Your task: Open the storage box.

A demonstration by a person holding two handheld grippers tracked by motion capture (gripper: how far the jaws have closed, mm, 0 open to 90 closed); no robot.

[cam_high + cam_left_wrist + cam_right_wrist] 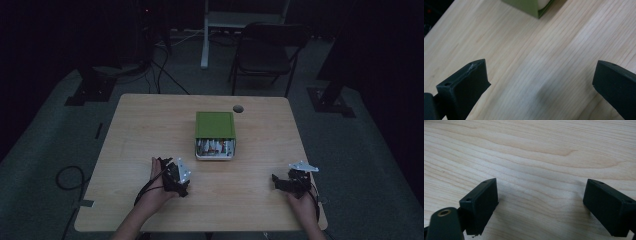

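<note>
A dim room, seen from above. A wooden tabletop [150, 130] holds one thing near its middle: a green box [215, 125] with its near side open, showing a row of small red and white items [214, 147] packed inside a white tray. What the items are is too small to tell.

A person's two hands come in from the bottom edge, each holding a gripper low over the wood. The left gripper [176, 176] sits just in front and to the left of the box. The right gripper [291, 181] is well apart from it, near the right edge of the tabletop. A dark round hole [238, 108] lies in the tabletop behind the box.

In the left gripper view, the jaws stand wide apart with nothing between them, only bare wood grain; a corner of the green box [531, 7] shows at the top. In the right gripper view, the jaws are likewise spread wide and empty over bare wood.

The step in hand looks like the first reach toward the box. To do it well, the left gripper, being nearer, would likely go first, moving forward and right to meet the open face squarely. The jaws should stay wide until they straddle the target. The right gripper could steady the box lid so the box does not slide away.
</note>
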